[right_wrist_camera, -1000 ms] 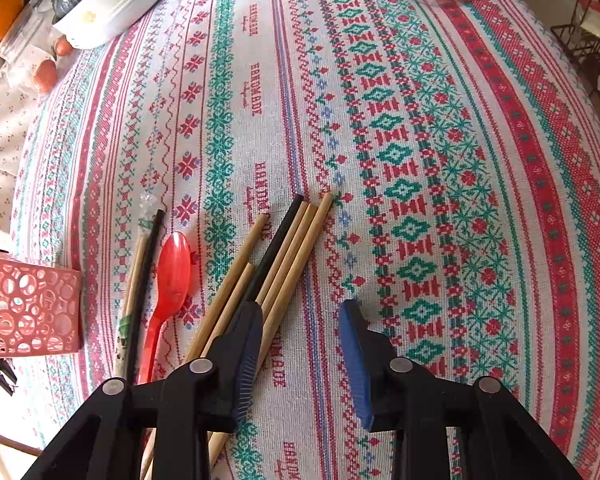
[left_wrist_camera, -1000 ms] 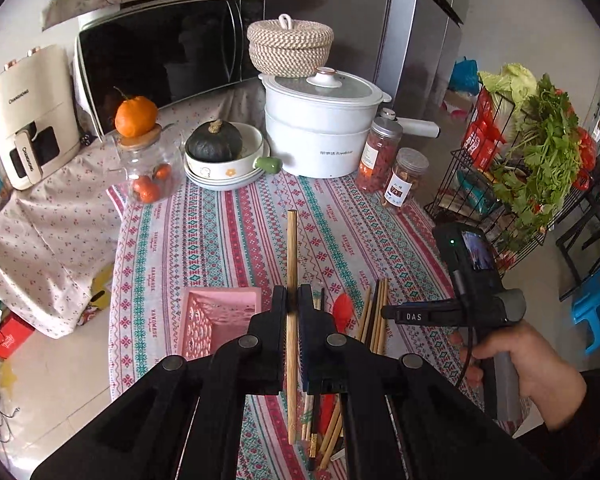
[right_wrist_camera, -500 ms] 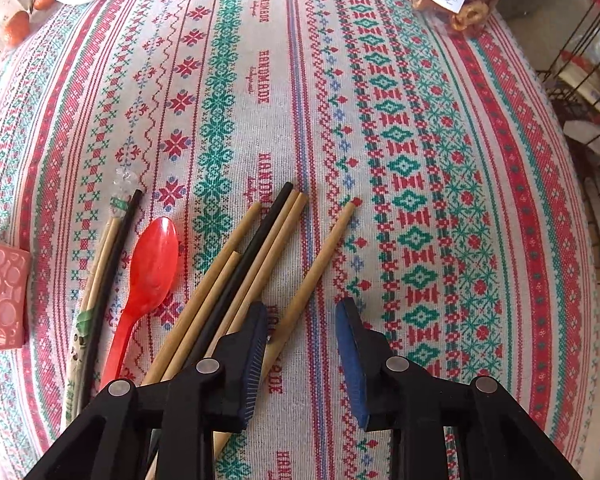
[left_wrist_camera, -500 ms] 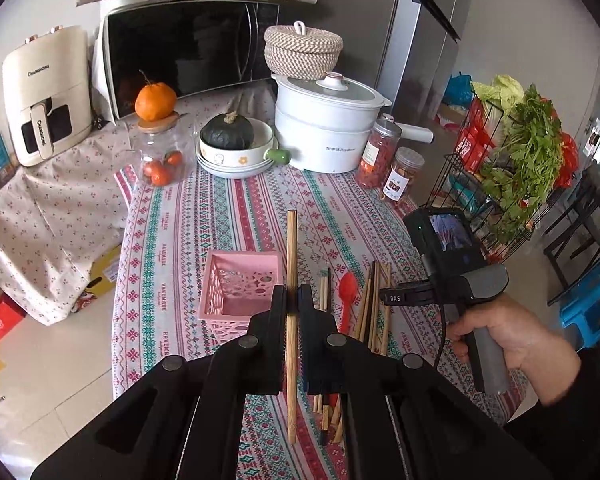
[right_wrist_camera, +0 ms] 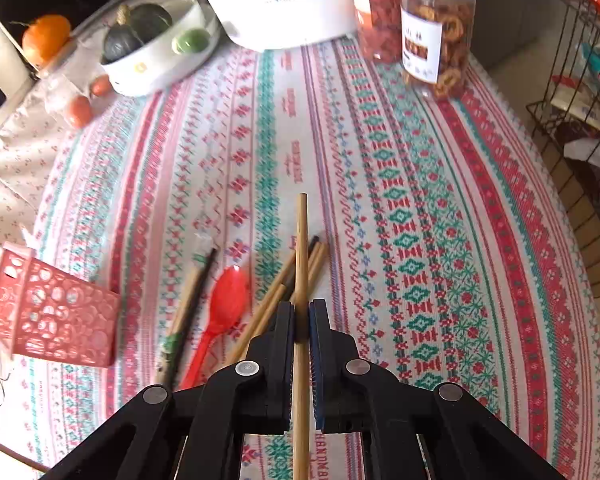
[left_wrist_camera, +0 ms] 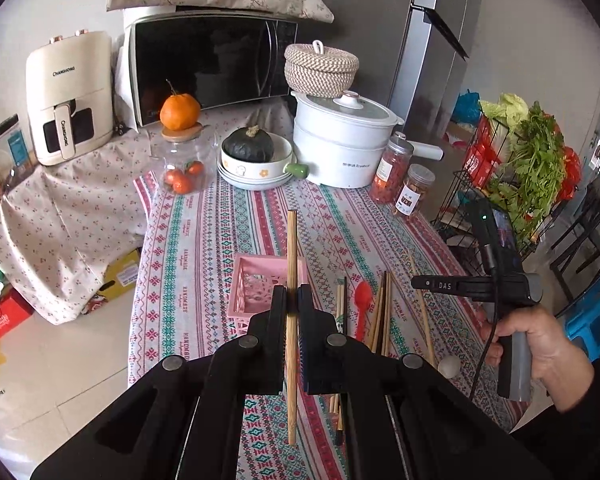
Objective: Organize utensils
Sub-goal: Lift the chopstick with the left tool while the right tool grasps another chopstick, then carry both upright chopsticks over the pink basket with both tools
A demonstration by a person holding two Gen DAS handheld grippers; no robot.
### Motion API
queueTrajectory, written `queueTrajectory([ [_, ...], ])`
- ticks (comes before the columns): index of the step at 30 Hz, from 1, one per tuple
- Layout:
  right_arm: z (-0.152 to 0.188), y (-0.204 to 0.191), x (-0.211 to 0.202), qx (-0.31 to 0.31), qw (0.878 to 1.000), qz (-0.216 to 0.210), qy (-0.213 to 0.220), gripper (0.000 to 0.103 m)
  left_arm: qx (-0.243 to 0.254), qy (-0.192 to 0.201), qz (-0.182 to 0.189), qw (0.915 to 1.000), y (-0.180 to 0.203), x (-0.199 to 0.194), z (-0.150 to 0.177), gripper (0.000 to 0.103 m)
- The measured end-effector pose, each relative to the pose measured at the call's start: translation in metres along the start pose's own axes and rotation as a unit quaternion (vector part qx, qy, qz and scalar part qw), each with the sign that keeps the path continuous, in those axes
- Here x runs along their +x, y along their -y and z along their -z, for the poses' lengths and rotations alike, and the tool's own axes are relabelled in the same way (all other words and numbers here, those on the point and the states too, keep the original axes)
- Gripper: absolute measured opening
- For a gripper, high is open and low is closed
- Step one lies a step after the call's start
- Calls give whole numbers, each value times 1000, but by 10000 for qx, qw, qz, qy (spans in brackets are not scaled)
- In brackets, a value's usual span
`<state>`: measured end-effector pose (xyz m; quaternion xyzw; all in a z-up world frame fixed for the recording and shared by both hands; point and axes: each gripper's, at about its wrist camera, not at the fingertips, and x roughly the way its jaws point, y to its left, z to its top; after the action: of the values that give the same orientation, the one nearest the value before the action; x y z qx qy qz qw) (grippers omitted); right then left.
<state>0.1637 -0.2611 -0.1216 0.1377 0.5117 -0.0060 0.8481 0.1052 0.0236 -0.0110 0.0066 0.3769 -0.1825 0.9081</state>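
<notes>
1 chopstick [left_wrist_camera: 292, 264] is clamped in the left gripper [left_wrist_camera: 293, 300], another chopstick [right_wrist_camera: 301, 248] in the right gripper [right_wrist_camera: 301, 312]; dropping into the pink basket [left_wrist_camera: 256, 280] seems next.

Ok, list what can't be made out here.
- Left wrist view: basket floor, partly behind left gripper and left chopstick.
- Right wrist view: right chopstick's lower end, in right gripper, cut off by bottom edge.
- Right wrist view: jar label, too blurred to read.

basket [left_wrist_camera: 260, 280] left of spoon [left_wrist_camera: 362, 296], chopsticks [left_wrist_camera: 382, 312] right of spoon, pot [left_wrist_camera: 340, 148] behind
</notes>
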Motion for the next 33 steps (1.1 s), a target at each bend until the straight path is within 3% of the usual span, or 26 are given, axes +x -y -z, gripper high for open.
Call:
queueTrajectory([
  [8,-3,-34,-95,-539,9905,-303,1232,6,-74,578,68,9983,1,-33,-17,5],
  [15,-3,-71,-166,-993,9669,-718,2237,6,-237,1388,131,9899,-6,-68,-37,5],
  [20,-13,-97,-197,-1085,9486,-1157,2739,6,-222,1757,14,9842,-8,-75,-60,5],
  [24,-17,-122,-204,-1224,9235,-1412,3349,6,-125,1961,-143,9804,-9,-65,-73,5],
  [28,-15,-130,-186,-1044,9060,-1923,3623,6,-204,2095,-250,9773,-19,-42,-73,5],
  [33,-24,-140,-146,-1074,9112,-1970,3455,6,-420,1840,-262,9817,-36,-4,-70,5],
])
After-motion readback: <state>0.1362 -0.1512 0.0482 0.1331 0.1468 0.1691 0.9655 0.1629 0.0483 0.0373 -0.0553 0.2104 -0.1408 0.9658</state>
